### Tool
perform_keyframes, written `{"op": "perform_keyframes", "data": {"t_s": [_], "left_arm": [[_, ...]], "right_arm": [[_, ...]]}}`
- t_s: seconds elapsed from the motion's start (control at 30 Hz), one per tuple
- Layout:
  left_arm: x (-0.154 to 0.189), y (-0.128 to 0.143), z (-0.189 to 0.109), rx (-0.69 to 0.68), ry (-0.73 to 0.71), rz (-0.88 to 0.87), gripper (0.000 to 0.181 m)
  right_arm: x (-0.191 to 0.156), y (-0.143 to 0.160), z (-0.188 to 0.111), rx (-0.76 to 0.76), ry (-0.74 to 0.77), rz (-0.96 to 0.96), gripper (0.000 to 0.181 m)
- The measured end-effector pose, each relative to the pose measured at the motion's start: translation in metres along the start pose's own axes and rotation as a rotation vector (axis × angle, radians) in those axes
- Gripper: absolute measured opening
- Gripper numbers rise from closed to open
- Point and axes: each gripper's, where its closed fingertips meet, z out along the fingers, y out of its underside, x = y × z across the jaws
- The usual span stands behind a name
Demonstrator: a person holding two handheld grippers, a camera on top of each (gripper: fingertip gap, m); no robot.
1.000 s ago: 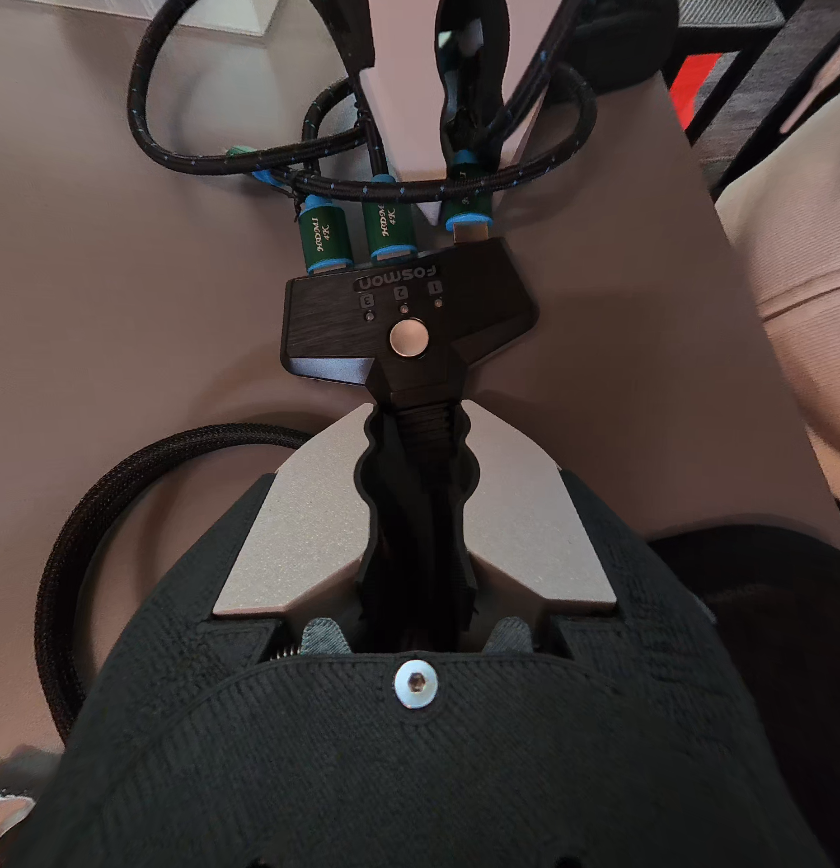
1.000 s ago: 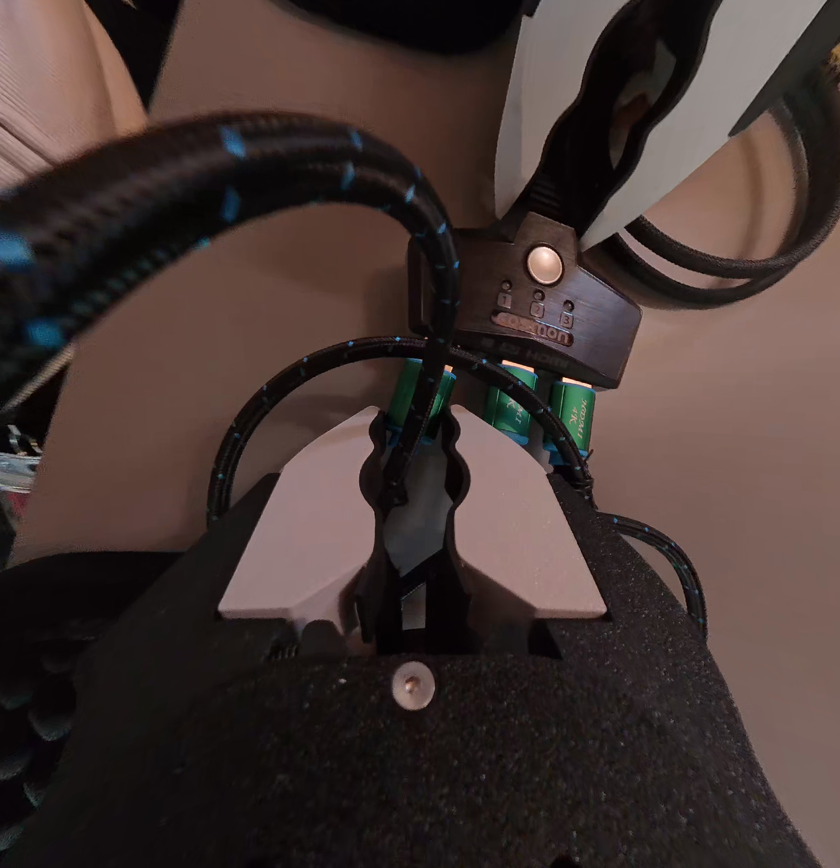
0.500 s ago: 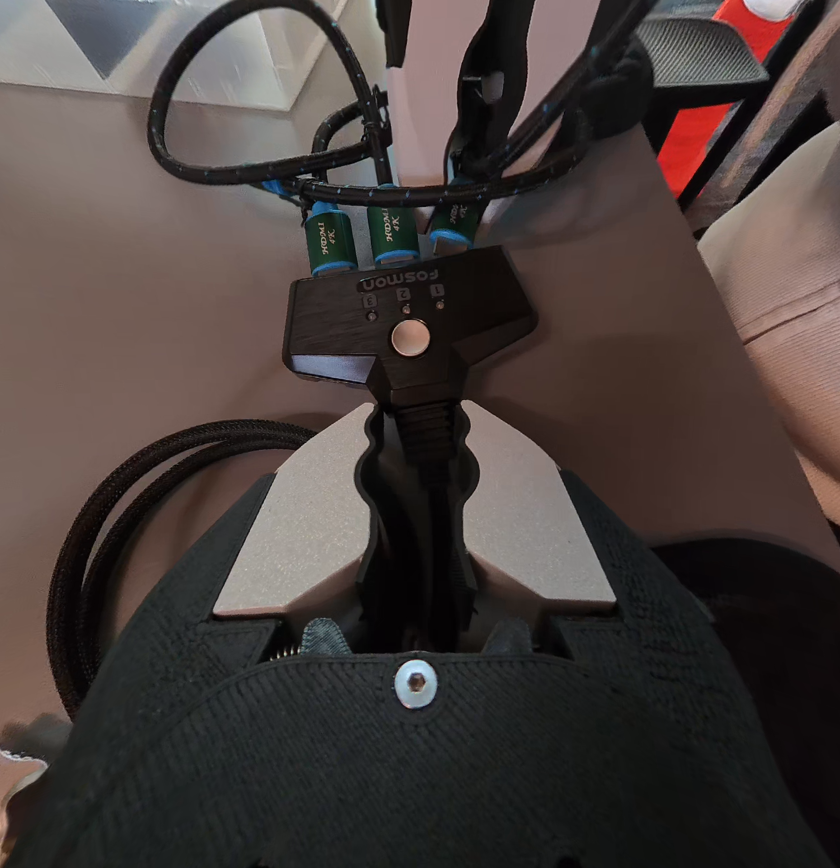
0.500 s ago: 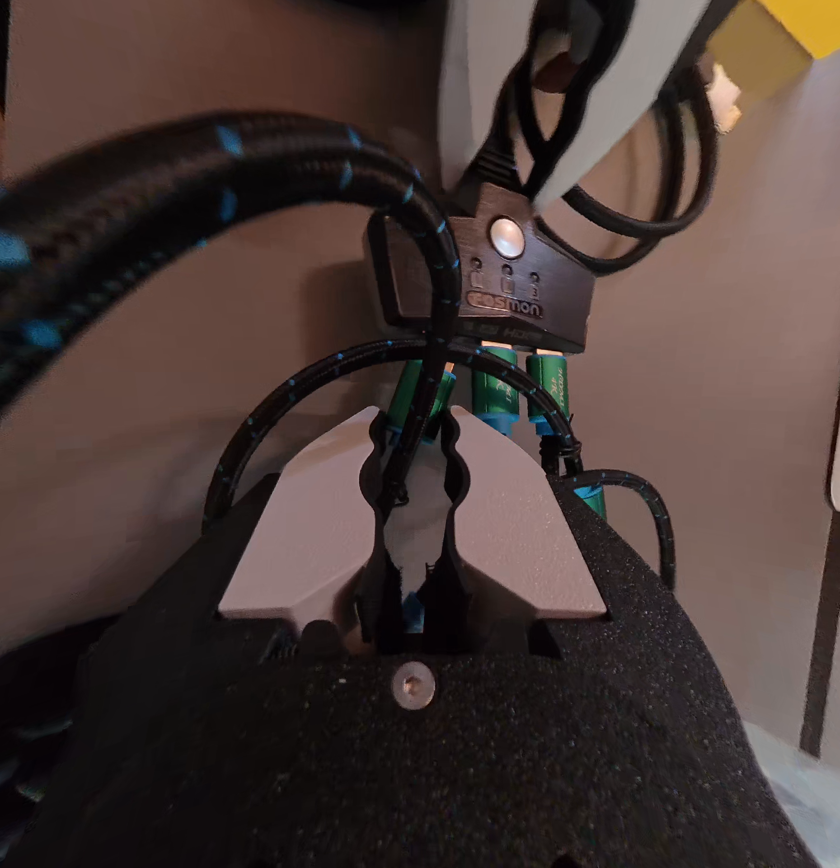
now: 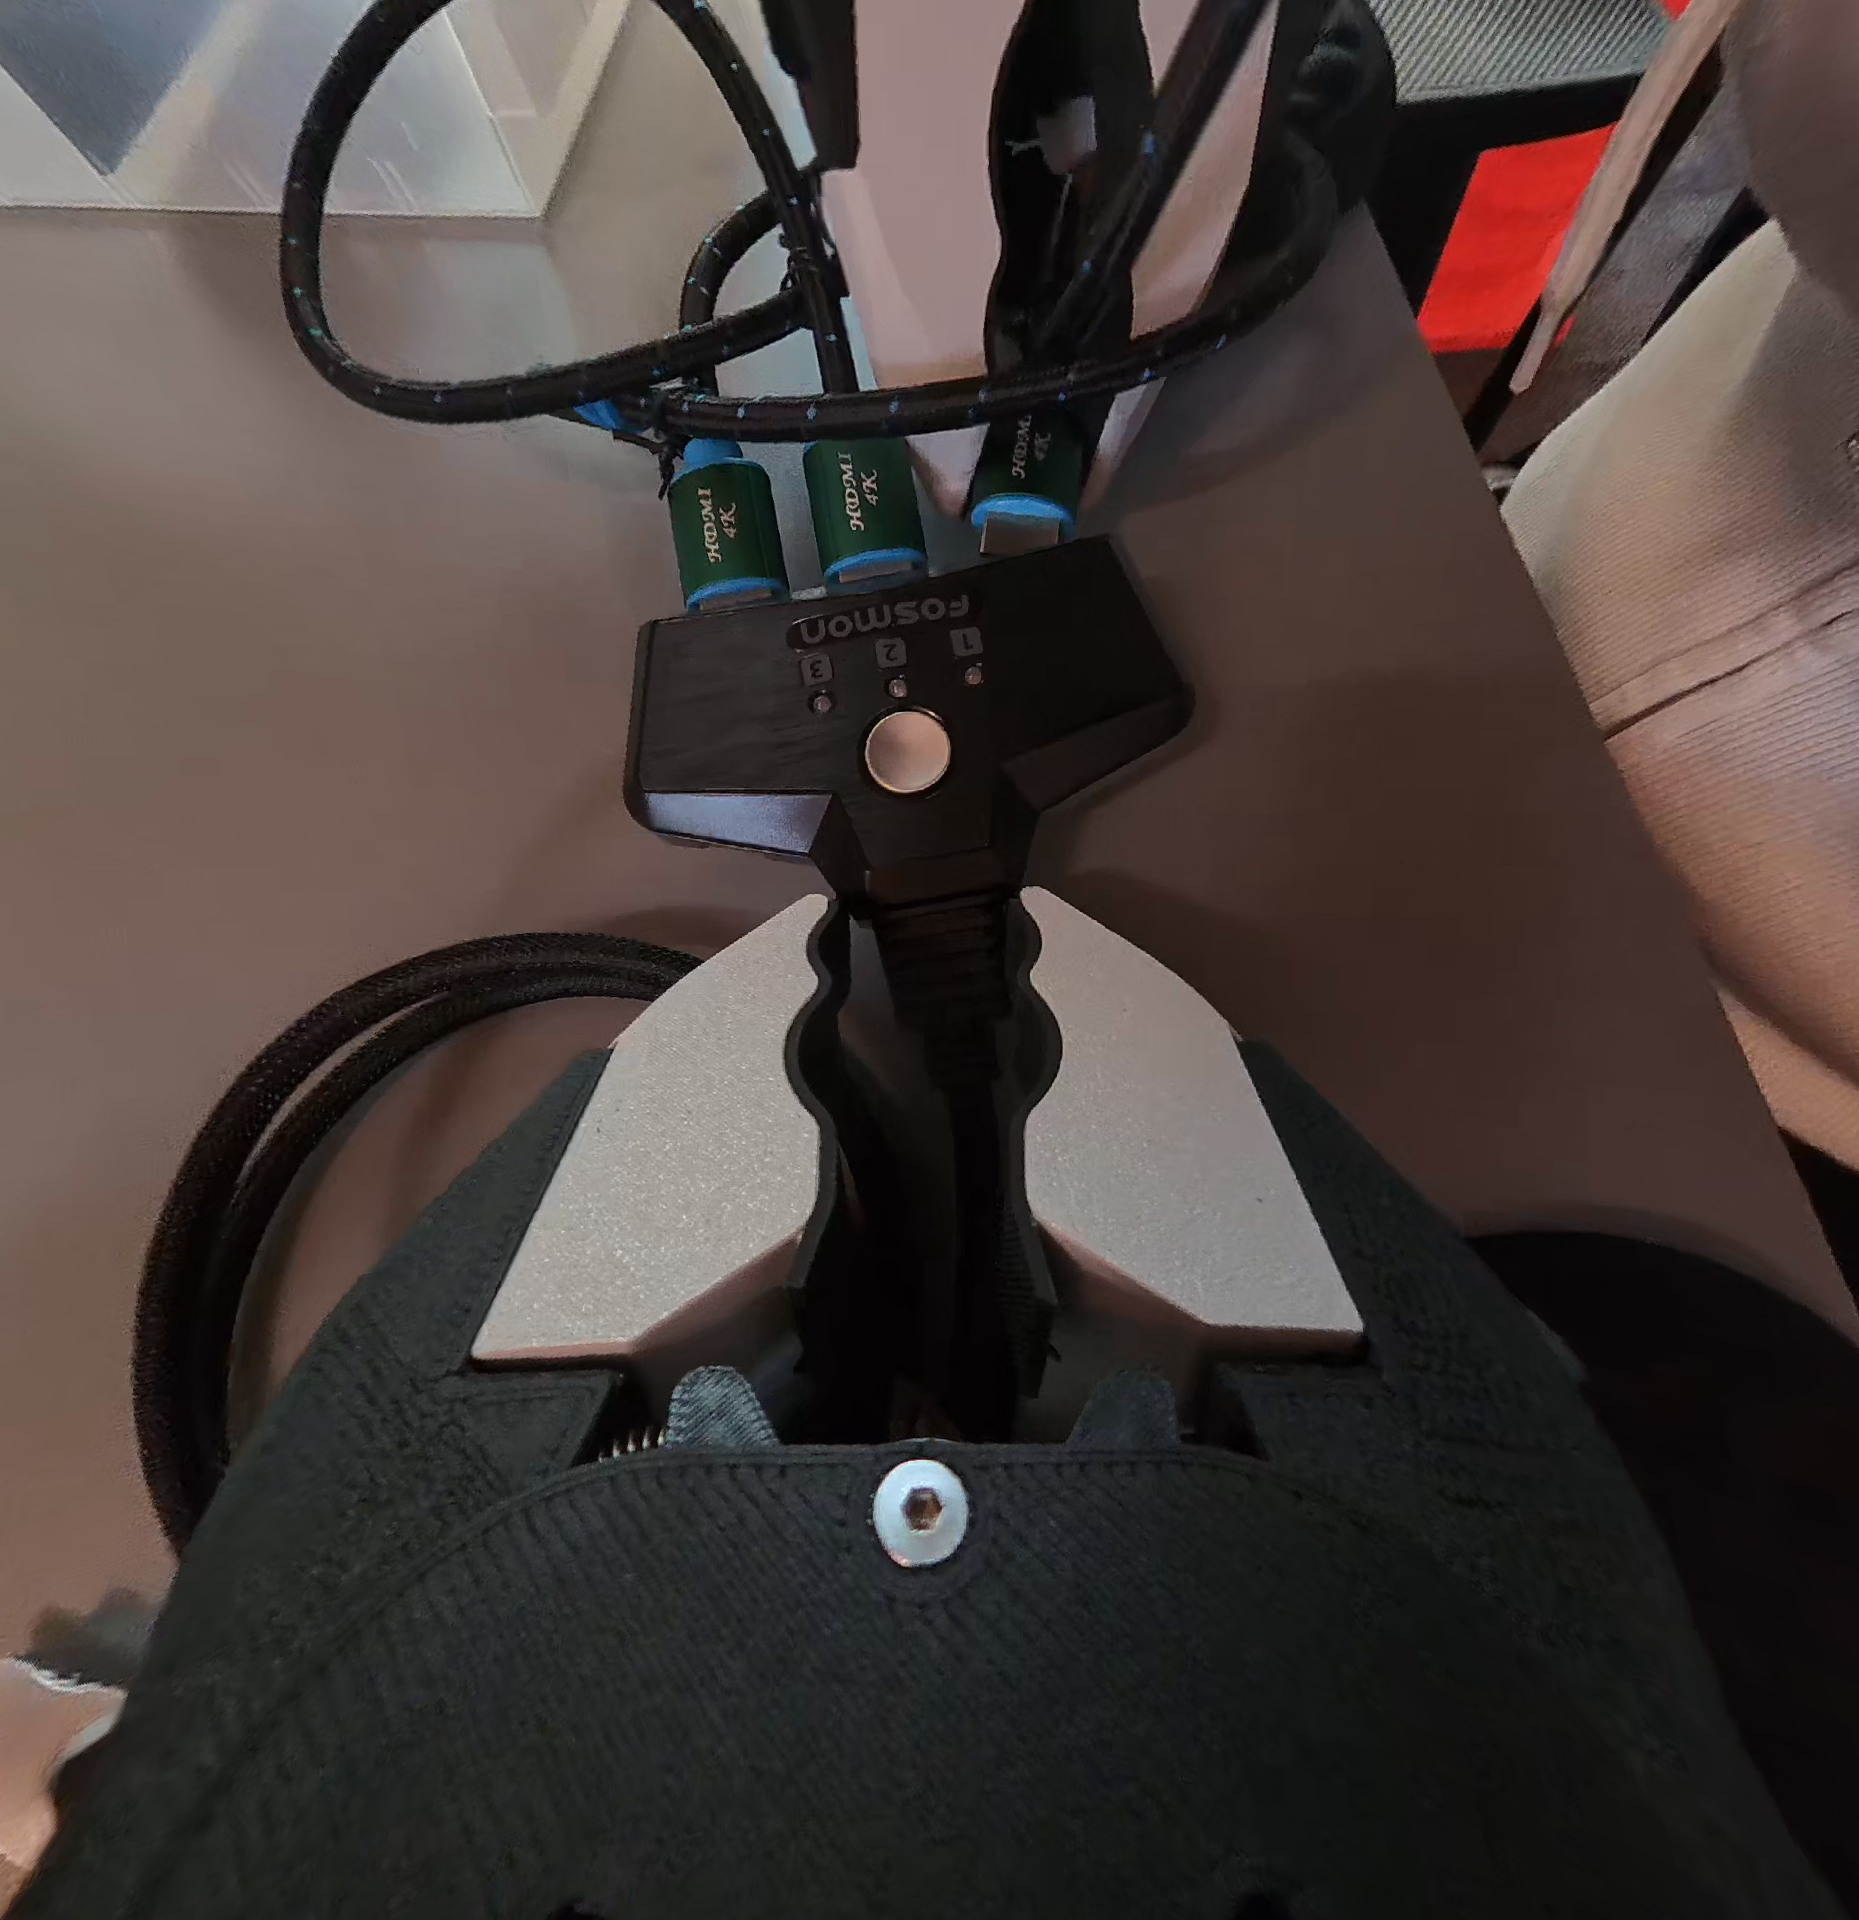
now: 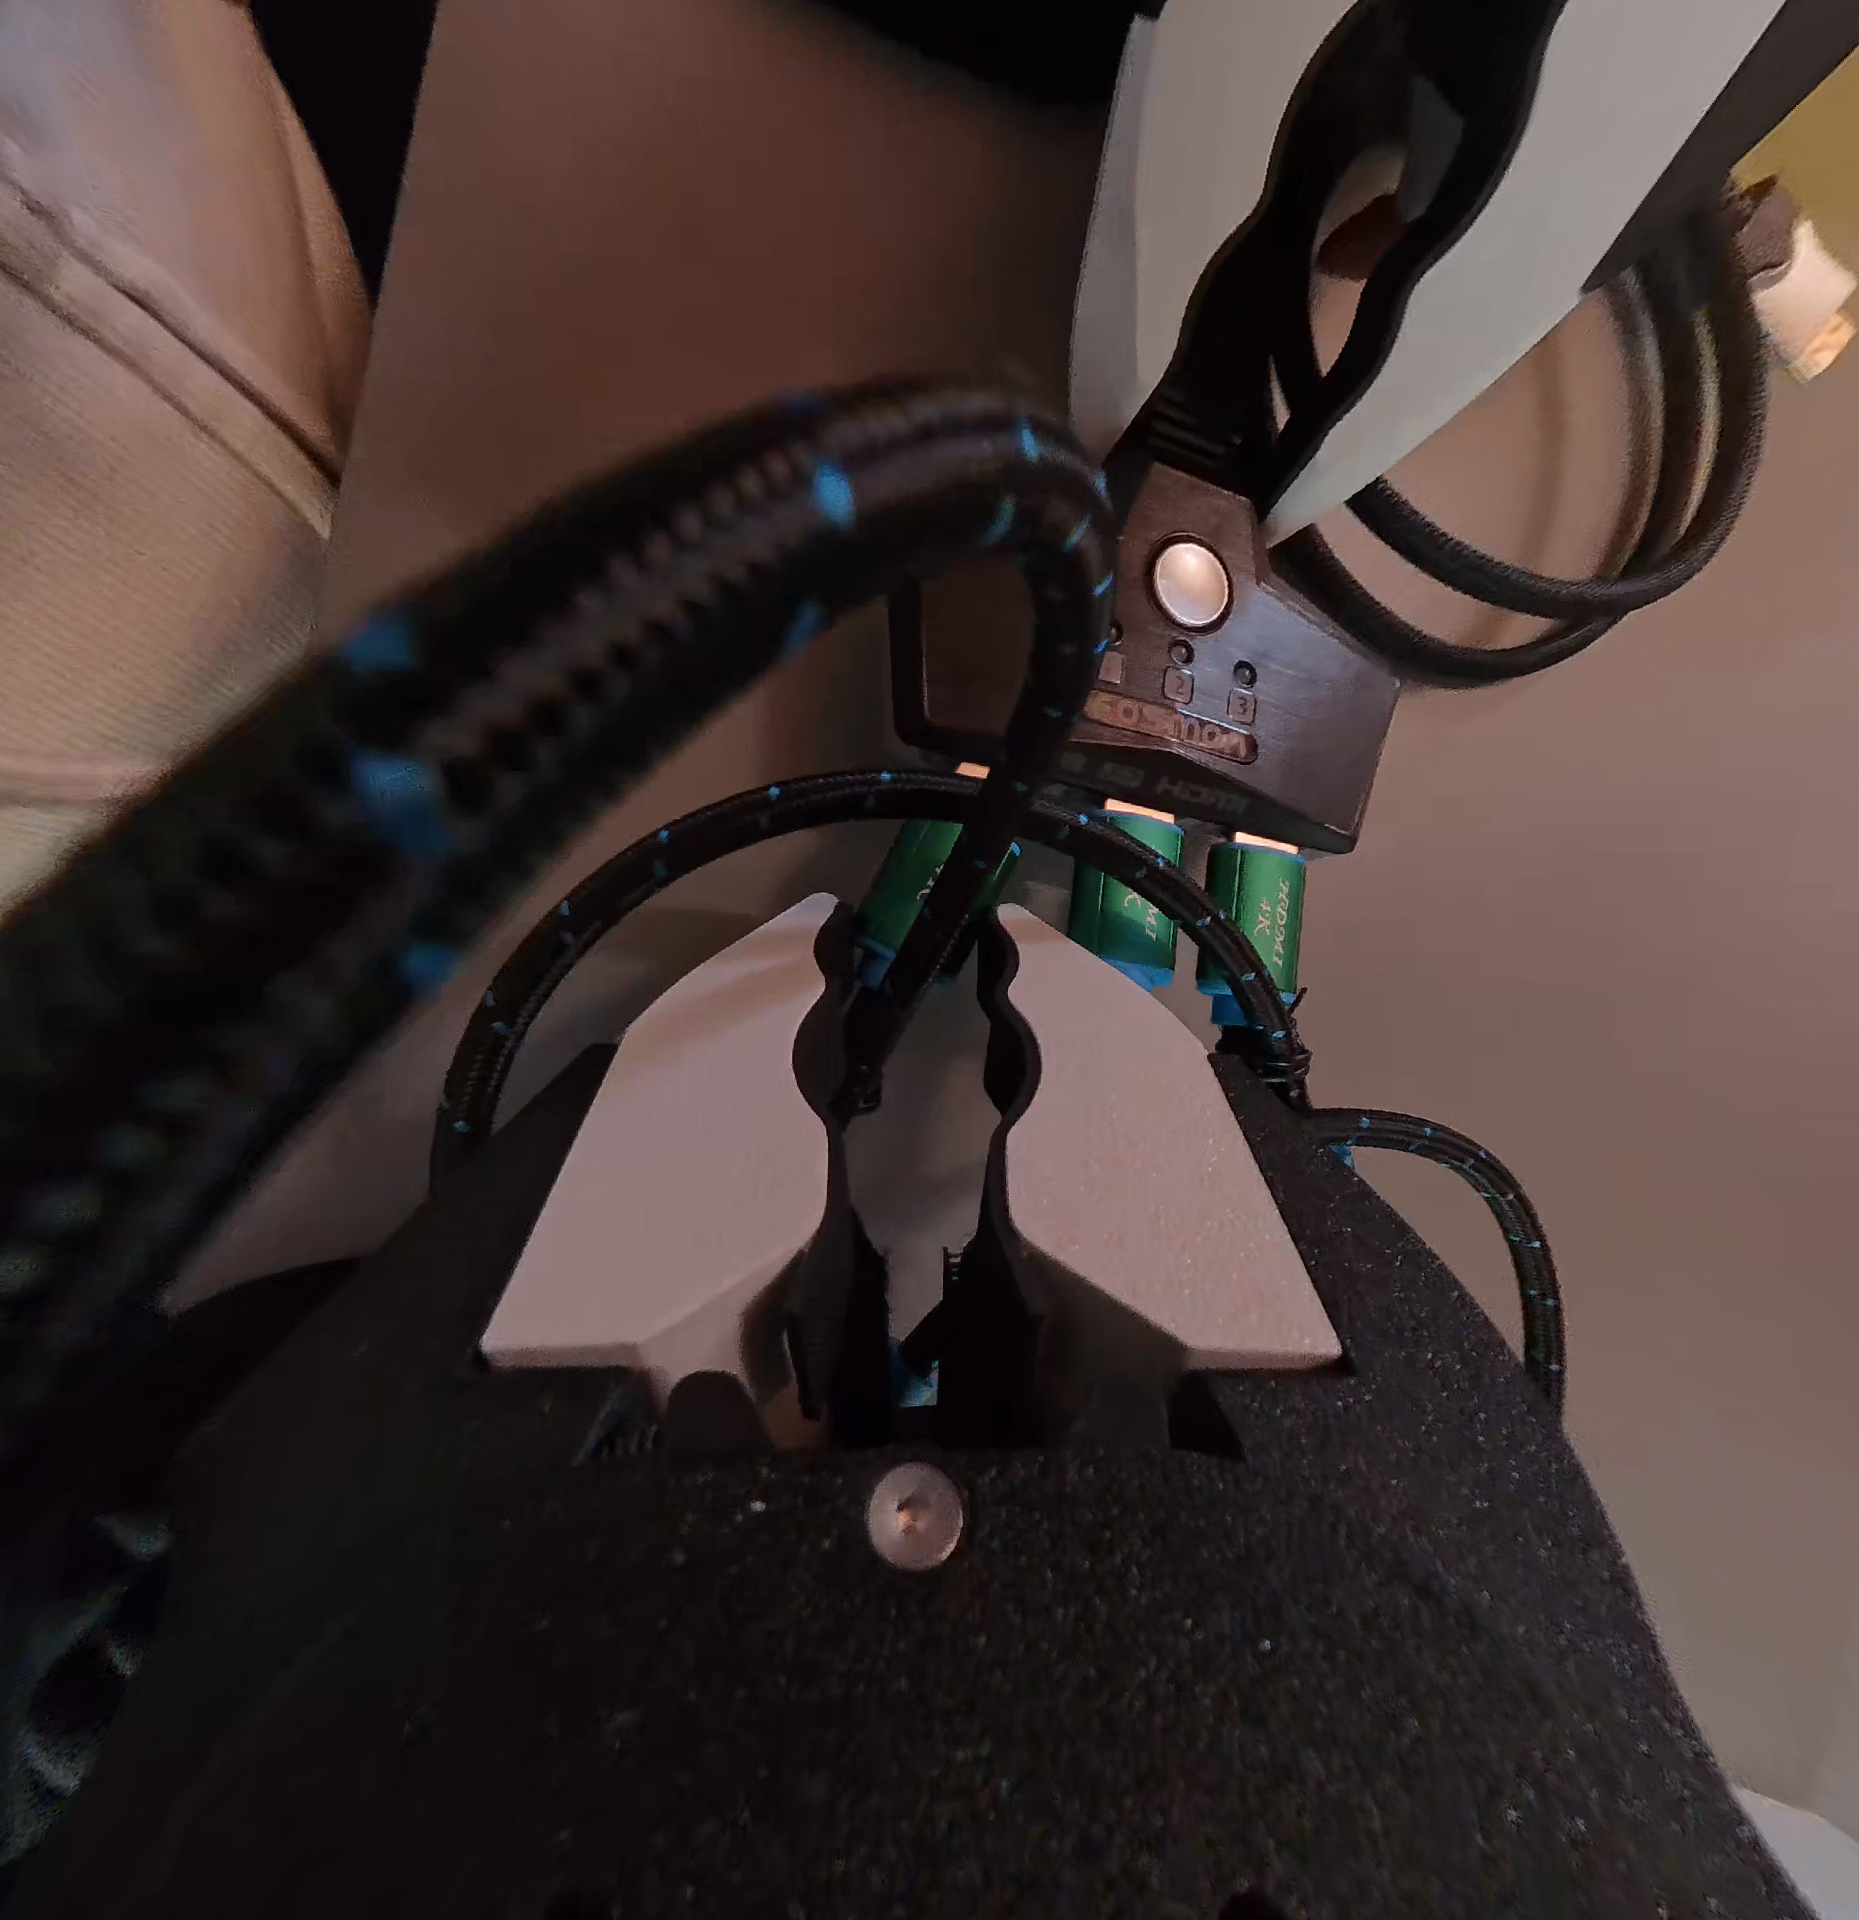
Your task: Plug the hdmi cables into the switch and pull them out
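The black HDMI switch (image 5: 759, 717) lies in front of my left gripper (image 5: 930, 914), which is shut on the ribbed collar of the switch's own cable. Two green HDMI plugs (image 5: 722, 535) (image 5: 865, 509) sit in ports 3 and 2. The third green plug (image 5: 1024, 478) is tilted at port 1 with its metal tip showing. My right gripper (image 6: 909, 935) is shut on the rear of that plug (image 6: 920, 883), and a braided cable crosses in front of it. The switch (image 6: 1309, 707) and the left gripper (image 6: 1205, 457) show beyond it. The right gripper (image 5: 1018, 416) shows at the top of the left wrist view.
Black braided cable loops (image 5: 229, 1143) lie left on the beige table (image 5: 281, 727). Blue-flecked cables (image 5: 385, 364) arch behind the plugs. A person's beige-clad leg (image 5: 1735, 623) is past the table's right edge. A clear box (image 5: 177, 104) stands at the back left.
The plug at port 1 has tilted to the right in the right gripper, its metal tip still showing. Both views have shifted a little. The other two plugs have stayed in.
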Motion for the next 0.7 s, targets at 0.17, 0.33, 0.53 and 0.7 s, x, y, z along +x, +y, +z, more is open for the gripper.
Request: {"op": "perform_keyframes", "data": {"t_s": [0.17, 0.33, 0.53, 0.7], "left_arm": [[0.001, -0.003, 0.003, -0.037, -0.032, 0.018, 0.028], [0.0, -0.001, 0.004, -0.009, -0.021, -0.02, 0.029], [0.0, -0.002, 0.003, 0.014, -0.02, -0.036, 0.029], [0.0, -0.001, 0.003, 0.011, -0.019, -0.036, 0.029]], "right_arm": [[-0.004, 0.007, -0.001, -0.112, -0.061, -0.012, 0.024], [-0.003, 0.007, 0.0, -0.115, -0.028, 0.083, 0.026], [-0.002, 0.007, -0.011, -0.093, 0.093, 0.218, 0.027], [-0.003, 0.012, -0.012, -0.119, 0.128, 0.191, 0.017]]}}
